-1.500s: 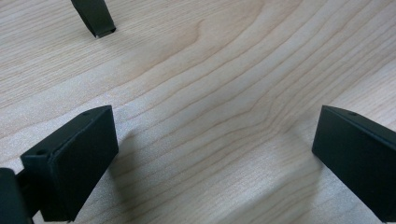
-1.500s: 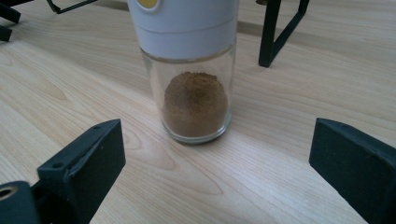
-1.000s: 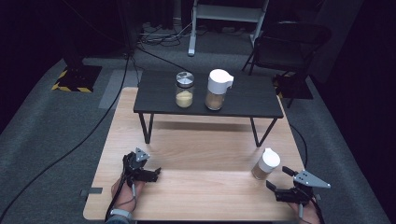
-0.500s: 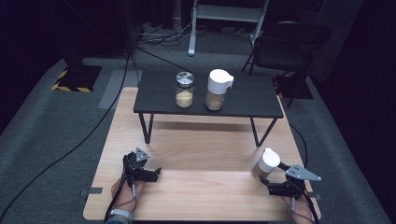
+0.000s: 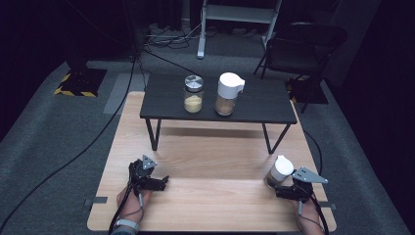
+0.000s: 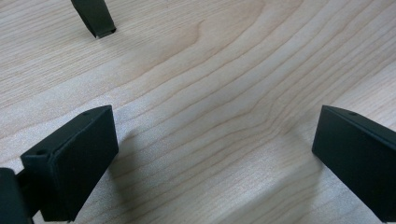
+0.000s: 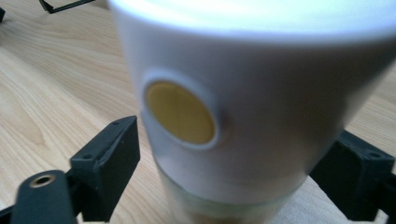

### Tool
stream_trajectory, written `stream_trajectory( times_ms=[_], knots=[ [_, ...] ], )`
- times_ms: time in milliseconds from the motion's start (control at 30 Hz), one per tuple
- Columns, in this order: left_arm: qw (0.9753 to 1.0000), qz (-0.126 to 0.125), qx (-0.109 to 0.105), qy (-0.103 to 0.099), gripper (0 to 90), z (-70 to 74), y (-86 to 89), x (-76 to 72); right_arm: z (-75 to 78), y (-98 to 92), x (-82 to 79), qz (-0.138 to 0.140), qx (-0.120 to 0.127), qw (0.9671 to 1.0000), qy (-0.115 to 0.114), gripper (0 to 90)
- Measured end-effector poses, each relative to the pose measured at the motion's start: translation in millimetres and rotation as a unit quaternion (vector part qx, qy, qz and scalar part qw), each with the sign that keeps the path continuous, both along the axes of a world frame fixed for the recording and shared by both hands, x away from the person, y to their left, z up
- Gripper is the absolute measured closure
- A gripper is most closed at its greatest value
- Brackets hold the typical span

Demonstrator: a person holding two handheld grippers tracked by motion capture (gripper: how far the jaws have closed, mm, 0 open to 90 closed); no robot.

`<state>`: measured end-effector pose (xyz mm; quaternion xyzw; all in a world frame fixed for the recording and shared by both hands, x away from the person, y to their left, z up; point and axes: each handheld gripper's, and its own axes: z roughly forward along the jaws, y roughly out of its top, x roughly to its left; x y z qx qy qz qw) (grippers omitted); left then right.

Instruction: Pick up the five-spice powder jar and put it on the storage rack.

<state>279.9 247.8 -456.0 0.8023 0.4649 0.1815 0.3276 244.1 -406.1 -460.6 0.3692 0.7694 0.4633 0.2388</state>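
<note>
White lid: we see it cap the jar (image 5: 278, 172), upright on the wooden table (image 5: 215, 161), near the right edge.
Contents: we see tan grains low inside.
Right gripper (image 5: 283, 188): we see it spread around the jar, not yet clamped.
Left gripper (image 5: 159, 182): we see it wide, empty.

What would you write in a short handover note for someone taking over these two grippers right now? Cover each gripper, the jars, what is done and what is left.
Right gripper: jaws open, one on each side of the white-lidded jar at the right front of the wooden table; not closed on it yet.
Left gripper: open, holding nothing, low over bare wood at the left front.
On the small black table: a metal-lidded jar and a white-lidded dispenser, side by side.
Done: right gripper is in place around the jar.
Left: probably close, lift, and set it with the others.
</note>
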Motion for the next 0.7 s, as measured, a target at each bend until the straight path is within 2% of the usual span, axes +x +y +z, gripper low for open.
stream_trajectory(
  times_ms=[200,467,600,700],
  knots=[
    [1.0,0.001,0.0,0.0,0.4,0.0,-0.3,-0.4,-2.1,-0.6,2.1,0.001,0.001,1.0,-0.002,29.8],
    [1.0,0.001,0.0,0.0,0.4,0.0,-0.4,-0.4,3.8,2.7,3.2,-0.003,-0.008,1.0,0.004,30.2],
    [1.0,0.001,0.0,0.0,0.4,0.0,-0.3,-0.4,7.5,3.4,3.9,-0.005,-0.003,0.9999,0.013,30.3],
    [1.0,0.001,0.0,0.0,0.4,0.0,-0.3,-0.4,13.7,4.7,2.8,-0.004,-0.003,1.0,0.007,30.2]
  ],
)
